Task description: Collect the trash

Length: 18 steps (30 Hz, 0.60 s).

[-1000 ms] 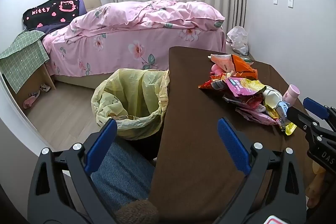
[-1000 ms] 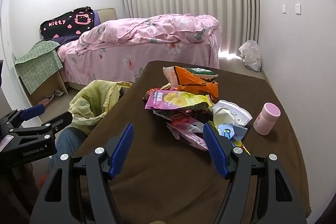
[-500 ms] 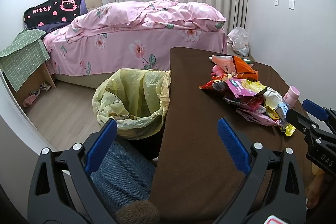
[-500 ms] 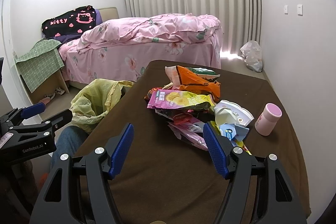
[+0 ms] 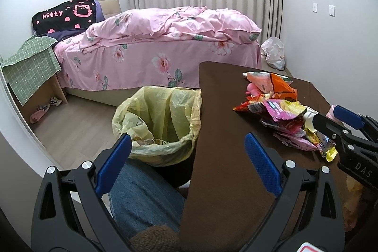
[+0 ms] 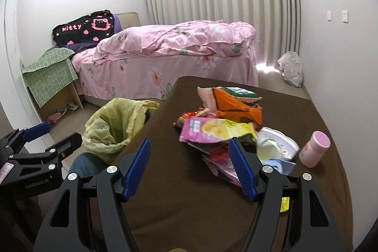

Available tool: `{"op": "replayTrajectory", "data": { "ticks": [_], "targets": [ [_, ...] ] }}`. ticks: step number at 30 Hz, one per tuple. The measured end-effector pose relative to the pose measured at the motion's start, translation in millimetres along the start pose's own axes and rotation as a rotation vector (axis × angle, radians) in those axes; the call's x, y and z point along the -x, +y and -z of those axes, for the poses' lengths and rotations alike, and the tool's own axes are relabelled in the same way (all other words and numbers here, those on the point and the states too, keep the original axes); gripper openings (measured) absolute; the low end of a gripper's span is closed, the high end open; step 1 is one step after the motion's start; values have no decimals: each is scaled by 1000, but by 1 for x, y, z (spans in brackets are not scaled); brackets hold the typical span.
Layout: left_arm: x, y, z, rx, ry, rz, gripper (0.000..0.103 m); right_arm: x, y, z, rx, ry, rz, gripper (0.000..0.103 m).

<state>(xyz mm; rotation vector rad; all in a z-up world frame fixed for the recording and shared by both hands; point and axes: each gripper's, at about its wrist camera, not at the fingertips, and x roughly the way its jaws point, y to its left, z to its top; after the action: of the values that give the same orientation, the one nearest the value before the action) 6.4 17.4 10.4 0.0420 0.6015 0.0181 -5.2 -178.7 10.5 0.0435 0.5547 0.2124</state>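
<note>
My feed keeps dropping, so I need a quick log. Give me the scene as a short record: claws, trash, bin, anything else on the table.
left claw: open, empty, over the table's near-left edge
right claw: open, empty, low over the table, just short of the pile
trash: heap of snack wrappers on the brown table; none picked up yet
bin: trash can with yellow liner on the floor beside the table's left edge
other: pink bottle upright, right of the pile
background: pink bed, white bag by the wall
</note>
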Motion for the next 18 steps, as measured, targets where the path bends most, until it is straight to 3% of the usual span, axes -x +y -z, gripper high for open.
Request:
{"op": "replayTrajectory", "data": {
  "ticks": [18],
  "targets": [
    [-3,8,3,27,14,2,92,-2,8,4,23,4,0,65]
  ]
}}
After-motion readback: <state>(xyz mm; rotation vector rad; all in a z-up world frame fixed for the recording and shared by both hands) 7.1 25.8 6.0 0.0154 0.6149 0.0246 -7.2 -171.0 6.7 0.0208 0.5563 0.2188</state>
